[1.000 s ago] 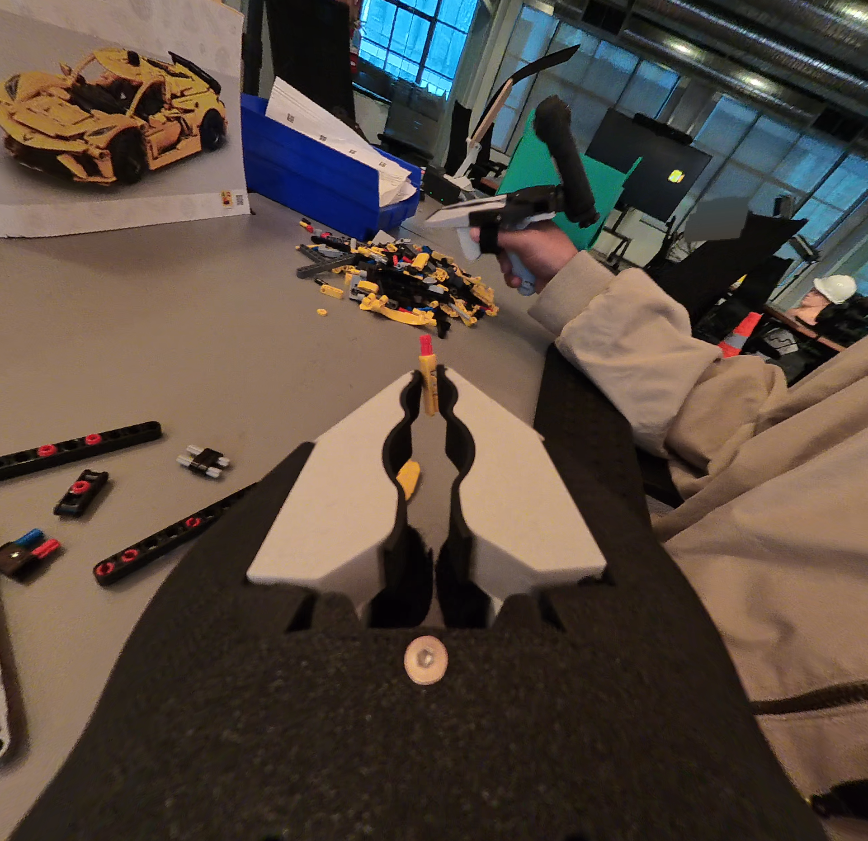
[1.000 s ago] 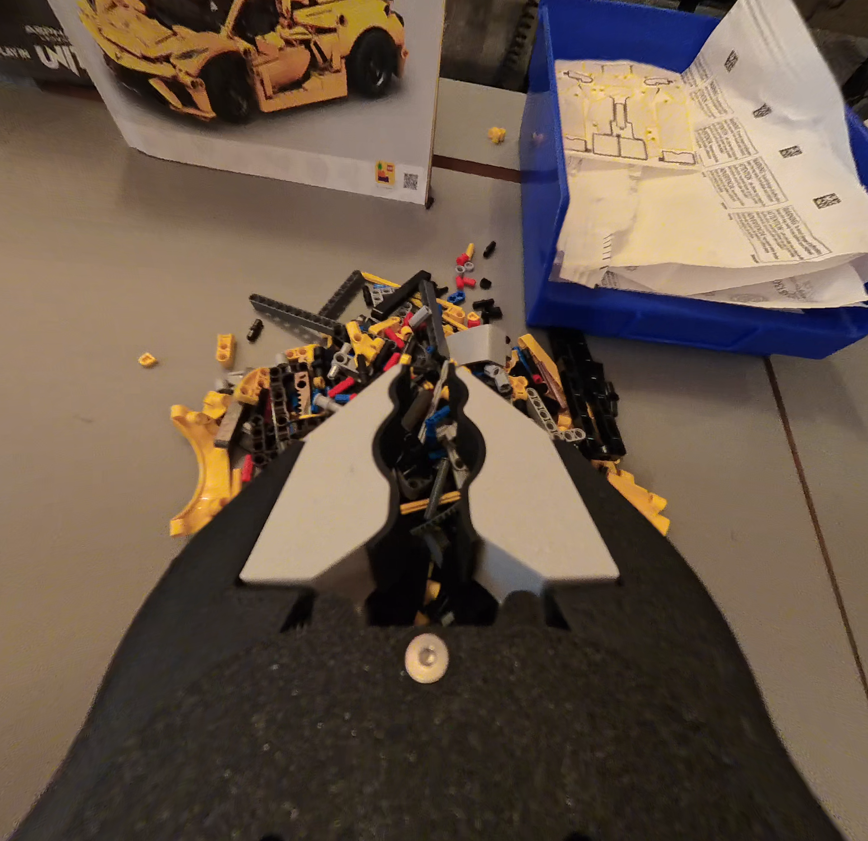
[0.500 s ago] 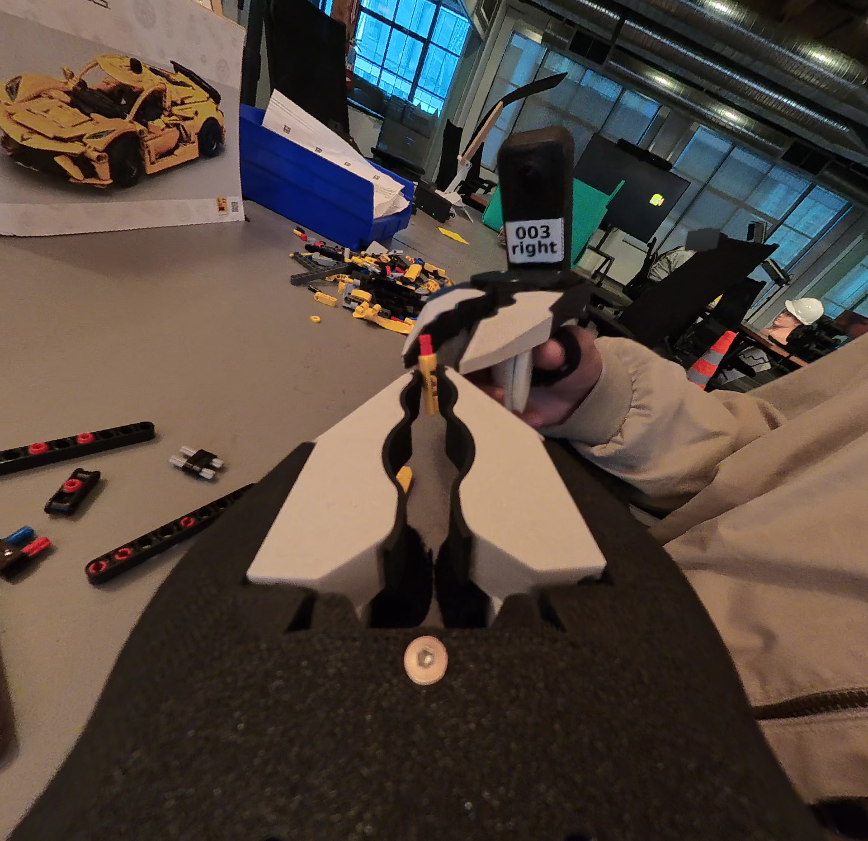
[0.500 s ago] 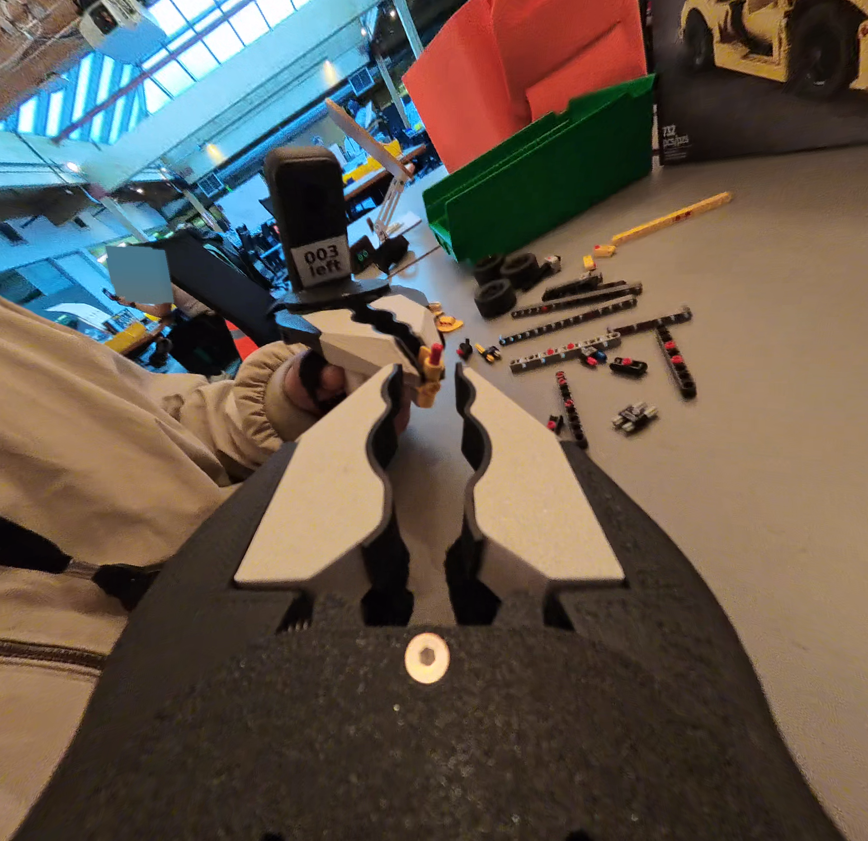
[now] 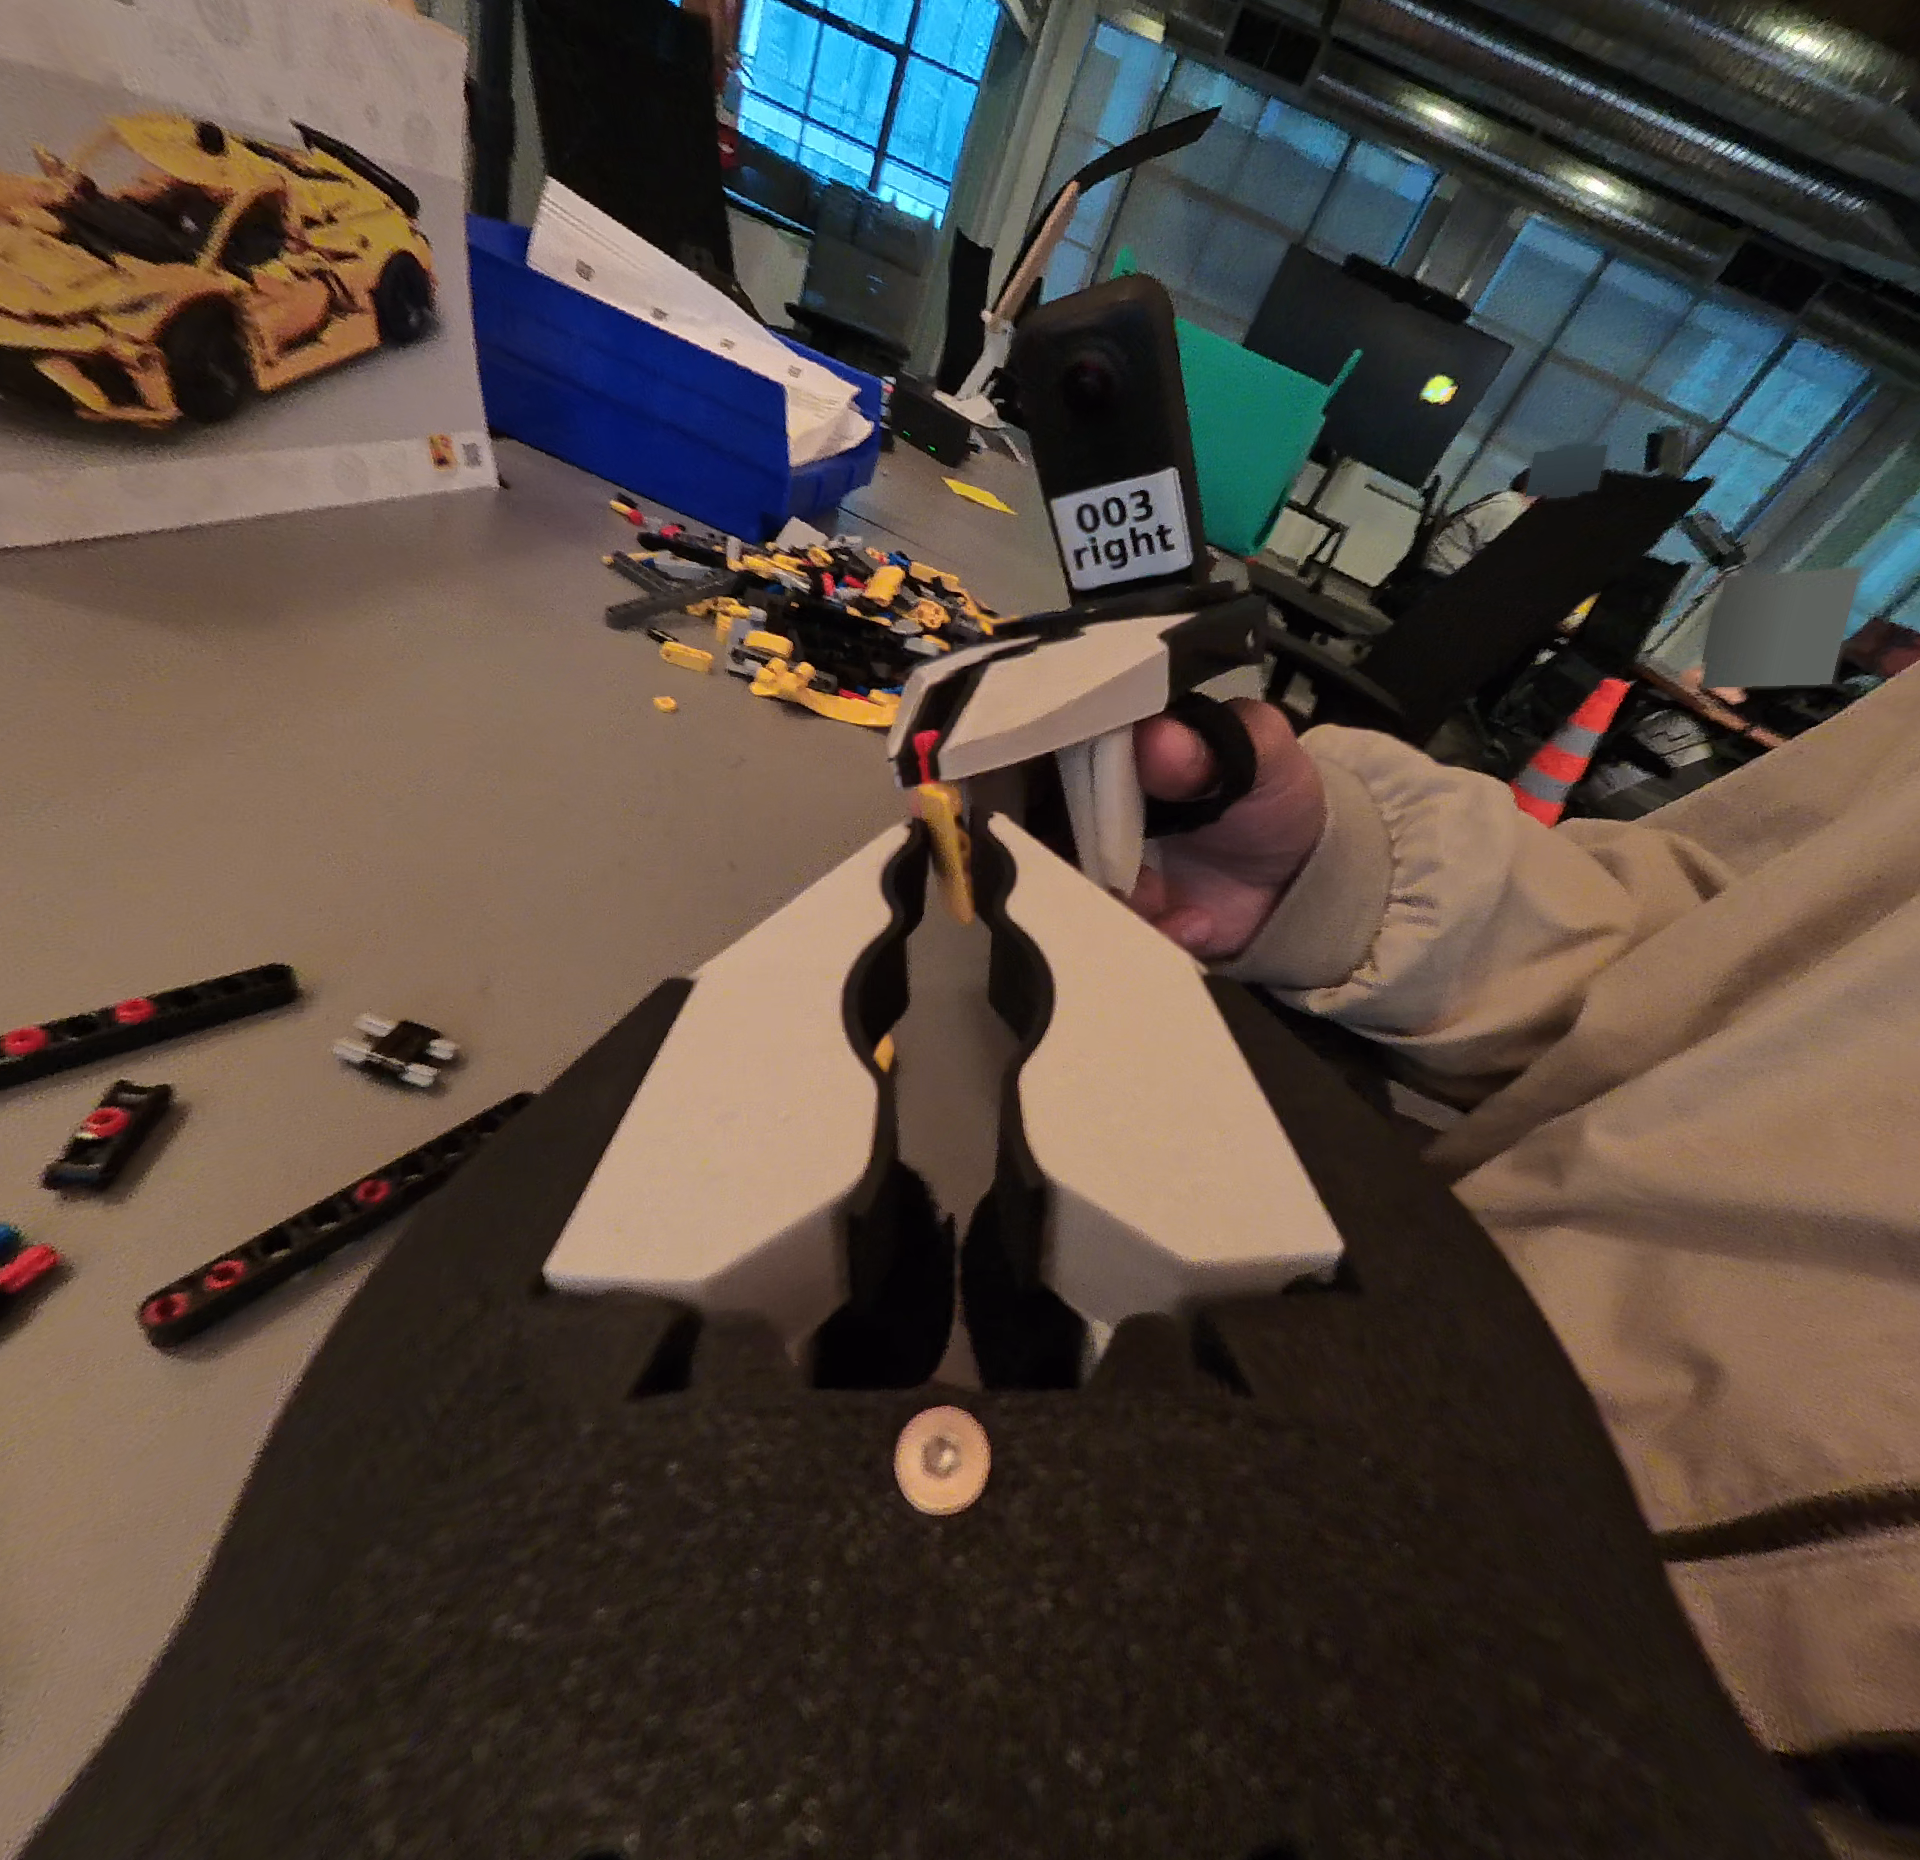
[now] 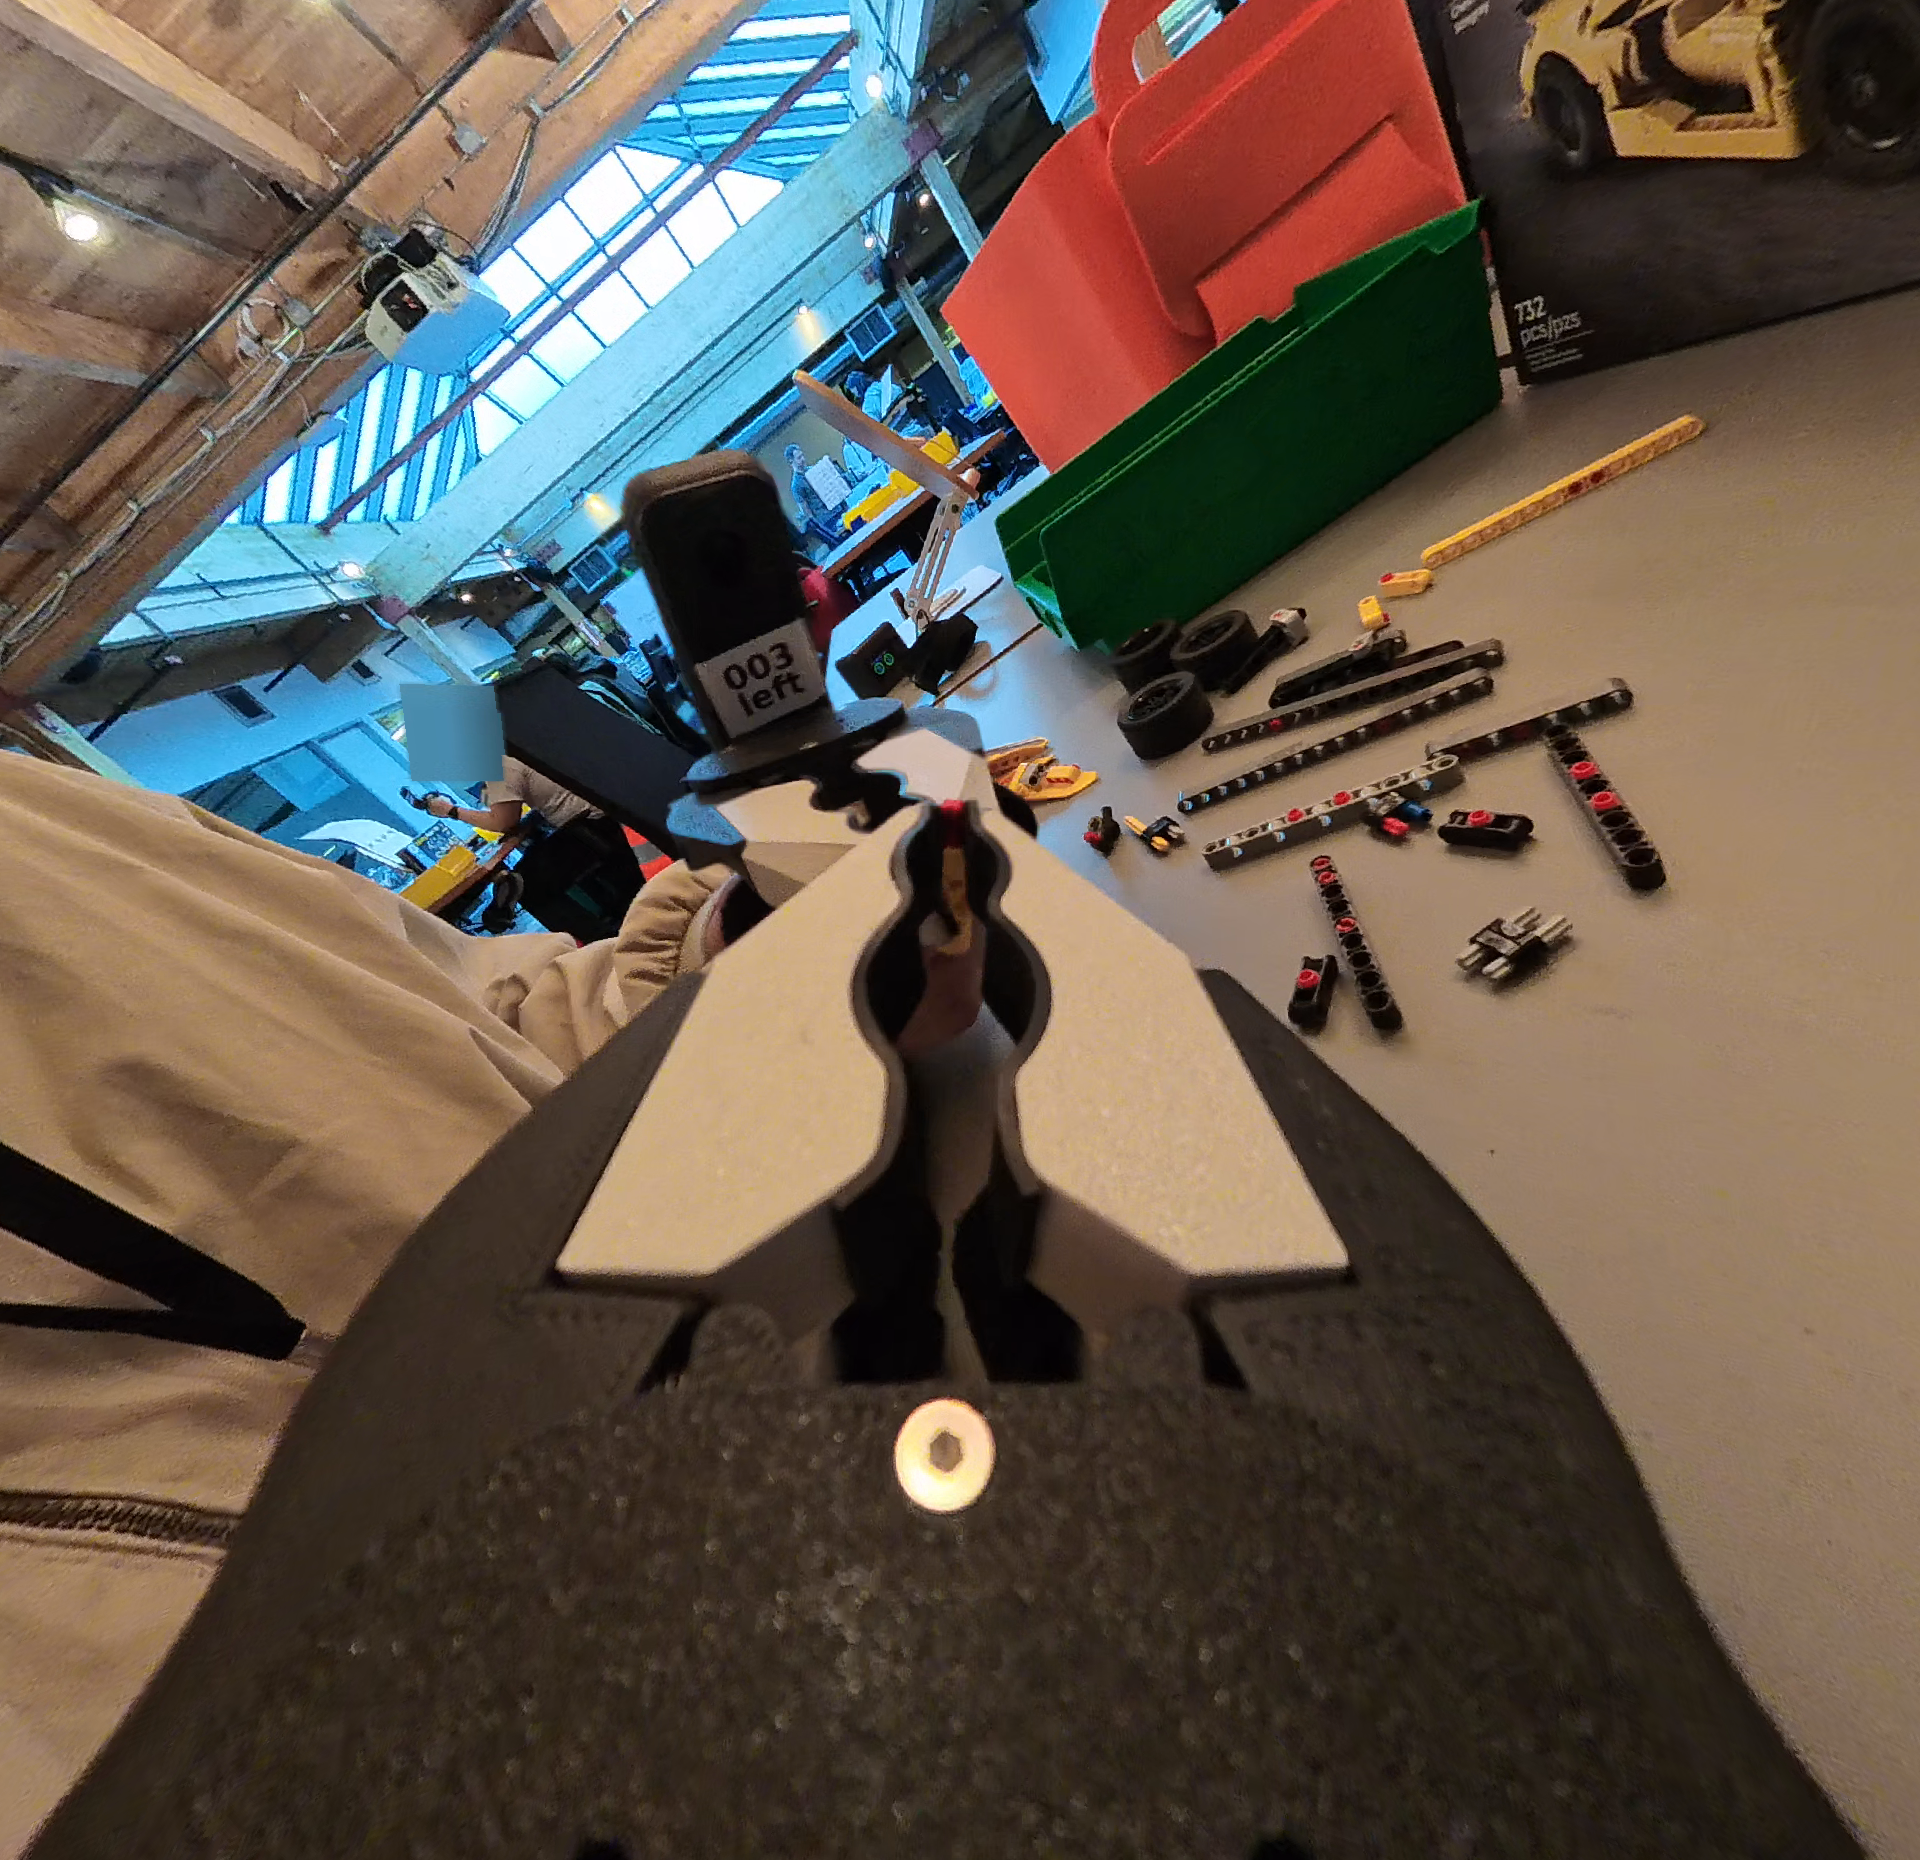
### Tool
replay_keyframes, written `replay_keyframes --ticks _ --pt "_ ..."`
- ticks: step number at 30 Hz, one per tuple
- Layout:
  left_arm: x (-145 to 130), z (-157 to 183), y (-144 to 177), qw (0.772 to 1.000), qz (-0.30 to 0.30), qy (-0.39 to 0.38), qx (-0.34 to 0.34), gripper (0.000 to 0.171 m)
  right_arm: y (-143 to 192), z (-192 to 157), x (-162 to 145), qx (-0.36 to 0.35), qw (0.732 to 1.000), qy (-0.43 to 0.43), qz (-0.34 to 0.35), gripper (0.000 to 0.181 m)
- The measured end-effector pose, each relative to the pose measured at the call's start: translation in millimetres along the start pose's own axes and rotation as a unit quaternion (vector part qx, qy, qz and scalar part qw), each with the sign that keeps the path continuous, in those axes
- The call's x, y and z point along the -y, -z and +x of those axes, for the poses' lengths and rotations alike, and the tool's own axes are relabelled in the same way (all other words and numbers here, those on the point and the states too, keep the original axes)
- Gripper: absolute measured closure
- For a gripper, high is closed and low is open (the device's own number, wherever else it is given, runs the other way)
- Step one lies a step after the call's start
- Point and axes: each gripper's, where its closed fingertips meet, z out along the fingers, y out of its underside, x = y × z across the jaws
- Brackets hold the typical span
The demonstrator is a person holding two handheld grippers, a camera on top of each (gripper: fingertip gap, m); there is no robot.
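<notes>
My left gripper (image 5: pixel 948 836) is shut on a small yellow piece (image 5: pixel 952 867) with a red pin (image 5: pixel 925 752) at its top, held above the grey table (image 5: pixel 416 771). My right gripper (image 5: pixel 921 763), held by a hand in a beige sleeve, meets it tip to tip from the right, and its jaws are closed on the red pin end. In the right wrist view my right gripper (image 6: pixel 951 842) has its fingers narrowed around the yellow piece (image 6: pixel 954 901) and red pin (image 6: pixel 951 811). The left gripper (image 6: pixel 925 792) faces it just behind.
A pile of loose yellow and black pieces (image 5: pixel 821 626), a blue bin with papers (image 5: pixel 644 397) and a box picturing a yellow car (image 5: pixel 208 272) stand beyond. Black beams (image 5: pixel 312 1218) lie at the left. A green bin (image 6: pixel 1268 491), black wheels (image 6: pixel 1174 678) and a yellow beam (image 6: pixel 1558 491) lie at the right. My left and right fingertips are right by each other. Left tips and right tips are each some 40 cm from the yellow car (image 5: pixel 208 272).
My right gripper left the pile, swung round to face my left gripper and closed its fingers on the red pin end. My left gripper kept hold of the yellow piece.
</notes>
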Motion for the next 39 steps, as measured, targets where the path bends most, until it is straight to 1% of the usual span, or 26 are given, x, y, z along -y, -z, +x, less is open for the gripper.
replay_keyframes --ticks 3,5,6,7,8,9,11,12,13,15,16,17,18,19,21,22,24,26,28,31,32,33,34,35,37,39 --pt "6 -3 1 1.0 0.018 0.002 0.014 0.164 3 2 7 0.004 1.0 -0.024 0.018 0.179" --pt "8 -6 1 0.999 0.024 0.009 0.024 0.164 3 6 12 0.019 0.995 -0.082 0.054 0.18" --pt "1 -9 2 1.0 0.003 0.008 0.03 0.164 9 12 25 0.014 0.989 -0.105 0.106 0.178" --pt "-6 -11 3 0.999 -0.013 0.01 0.033 0.164 48 29 69 0.013 0.955 -0.15 0.255 0.18" --pt "-4 -12 7 0.999 0.0 0.018 0.034 0.165 89 55 93 -0.004 0.927 -0.187 0.326 0.18" --pt "4 -14 11 0.999 0.024 0.028 0.035 0.165 121 74 105 -0.058 0.923 -0.154 0.347 0.18" --pt "13 -18 17 0.996 0.056 0.062 0.025 0.165 136 74 110 -0.111 0.953 -0.076 0.272 0.179" --pt "16 -15 17 0.995 0.065 0.076 0.007 0.165 145 78 113 -0.165 0.957 -0.034 0.237 0.179" --pt "18 -10 16 0.994 0.071 0.083 -0.014 0.165 167 92 119 -0.258 0.942 0.023 0.211 0.178" --pt "14 -1 11 0.995 0.056 0.079 -0.032 0.165 225 137 116 -0.455 0.88 0.104 0.086 0.178" --pt "10 0 8 0.996 0.044 0.068 -0.027 0.165 260 157 109 -0.534 0.837 0.12 0.009 0.178" --pt "7 0 6 0.997 0.034 0.059 -0.021 0.165 293 169 110 -0.596 0.791 0.136 -0.028 0.178" --pt "5 0 5 0.998 0.029 0.056 -0.019 0.164 319 174 113 -0.635 0.757 0.148 -0.037 0.178" --pt "3 -1 4 0.998 0.026 0.059 -0.018 0.164 335 179 109 -0.649 0.746 0.138 -0.053 0.177" --pt "3 -5 4 0.997 0.025 0.074 -0.016 0.164 345 188 89 -0.632 0.767 0.078 -0.084 0.173" --pt "4 -7 4 0.996 0.028 0.084 -0.018 0.164 351 190 86 -0.631 0.769 0.066 -0.084 0.163" --pt "6 -10 7 0.993 0.039 0.108 -0.026 0.165 359 185 93 -0.634 0.767 0.088 -0.054 0.157" --pt "10 -12 10 0.99 0.052 0.13 -0.033 0.165 365 175 106 -0.647 0.75 0.132 -0.036 0.157" --pt "12 -14 12 0.984 0.063 0.157 -0.046 0.165 353 164 111 -0.637 0.747 0.182 -0.055 0.156" --pt "16 -17 15 0.973 0.081 0.203 -0.069 0.165 306 146 109 -0.592 0.76 0.254 -0.088 0.156" --pt "17 -18 16 0.97 0.086 0.216 -0.075 0.165 298 143 112 -0.602 0.747 0.273 -0.075 0.166" --pt "18 -19 18 0.966 0.091 0.228 -0.081 0.165 312 142 120 -0.654 0.7 0.281 -0.054 0.181" --pt "19 -19 19 0.963 0.095 0.237 -0.086 0.164 332 145 123 -0.701 0.655 0.277 -0.064 0.181" --pt "20 -19 20 0.962 0.099 0.241 -0.087 0.165 346 154 114 -0.718 0.642 0.249 -0.099 0.181" --pt "20 -19 21 0.962 0.1 0.238 -0.086 0.165 361 168 98 -0.714 0.668 0.18 -0.105 0.176" --pt "19 -18 19 0.964 0.095 0.234 -0.085 0.164 356 165 97 -0.676 0.723 0.135 -0.042 0.178"
